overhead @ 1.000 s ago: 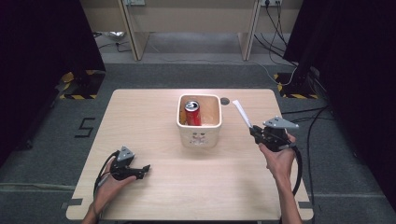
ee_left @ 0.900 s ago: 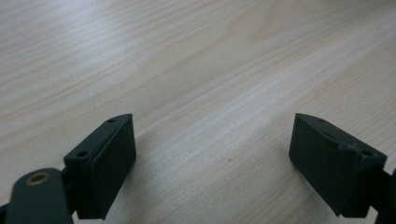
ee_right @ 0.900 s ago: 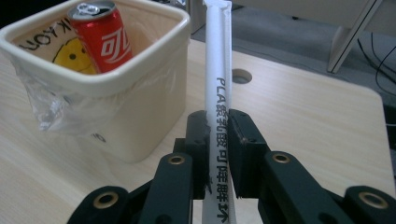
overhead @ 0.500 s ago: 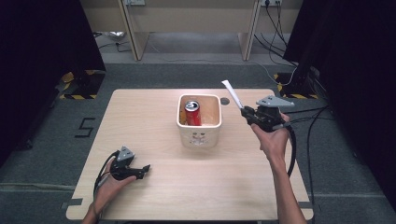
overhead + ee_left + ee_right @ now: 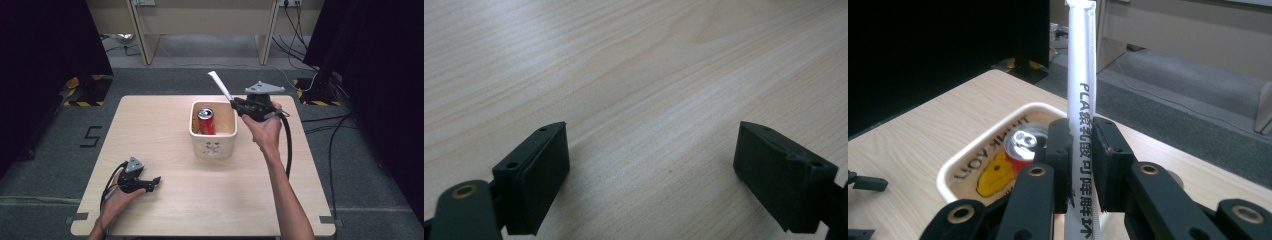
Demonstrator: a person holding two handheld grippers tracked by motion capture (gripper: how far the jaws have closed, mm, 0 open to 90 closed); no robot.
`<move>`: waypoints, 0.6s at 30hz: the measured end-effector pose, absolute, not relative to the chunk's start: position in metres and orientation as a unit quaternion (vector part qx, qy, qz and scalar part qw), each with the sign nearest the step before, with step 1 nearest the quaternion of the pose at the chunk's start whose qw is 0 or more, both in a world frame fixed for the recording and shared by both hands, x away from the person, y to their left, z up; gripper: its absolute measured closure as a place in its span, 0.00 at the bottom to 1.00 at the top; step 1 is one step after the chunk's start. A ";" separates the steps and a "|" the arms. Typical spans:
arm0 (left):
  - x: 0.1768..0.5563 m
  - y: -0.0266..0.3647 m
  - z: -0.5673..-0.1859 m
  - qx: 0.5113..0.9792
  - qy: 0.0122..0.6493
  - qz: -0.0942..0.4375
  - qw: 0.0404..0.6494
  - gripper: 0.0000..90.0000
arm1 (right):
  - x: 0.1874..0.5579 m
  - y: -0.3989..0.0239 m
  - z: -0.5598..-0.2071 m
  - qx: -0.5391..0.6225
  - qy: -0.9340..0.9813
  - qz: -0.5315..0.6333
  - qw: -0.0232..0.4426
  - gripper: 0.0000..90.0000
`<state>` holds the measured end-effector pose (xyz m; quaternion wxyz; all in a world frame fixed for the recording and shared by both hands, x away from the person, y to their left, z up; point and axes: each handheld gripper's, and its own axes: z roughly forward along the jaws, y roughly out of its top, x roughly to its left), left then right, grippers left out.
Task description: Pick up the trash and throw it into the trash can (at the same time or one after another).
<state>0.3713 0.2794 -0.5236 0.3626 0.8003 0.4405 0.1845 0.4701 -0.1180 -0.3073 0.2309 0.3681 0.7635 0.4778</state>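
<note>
Nearest you, your left claw [image 5: 152,181] rested wide open and empty on the wooden counter [image 5: 165,125], close to its near edge. Farther out, the white square tub [image 5: 214,145] stood mid-counter with the red soda can [image 5: 206,121] upright inside. Your right claw [image 5: 233,103] hovered just beside the tub's far right corner, clamped on the paper-wrapped straw [image 5: 220,85], which slanted up and away.
</note>
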 end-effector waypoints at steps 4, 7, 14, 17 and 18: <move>0.371 0.279 -0.524 0.800 0.441 0.185 0.362 0.16 | 0.483 -0.099 -0.306 0.365 0.767 0.479 0.223 0.88; 0.371 0.279 -0.524 0.800 0.441 0.185 0.362 0.16 | 0.492 -0.089 -0.306 0.365 0.768 0.479 0.219 0.88; 0.371 0.279 -0.524 0.799 0.441 0.185 0.364 0.16 | 0.510 -0.070 -0.310 0.371 0.768 0.479 0.208 0.88; 0.371 0.279 -0.524 0.799 0.441 0.185 0.364 0.16 | 0.517 -0.062 -0.316 0.372 0.770 0.476 0.204 0.88; 0.371 0.279 -0.524 0.799 0.441 0.185 0.364 0.16 | 0.519 -0.061 -0.317 0.373 0.770 0.477 0.203 0.88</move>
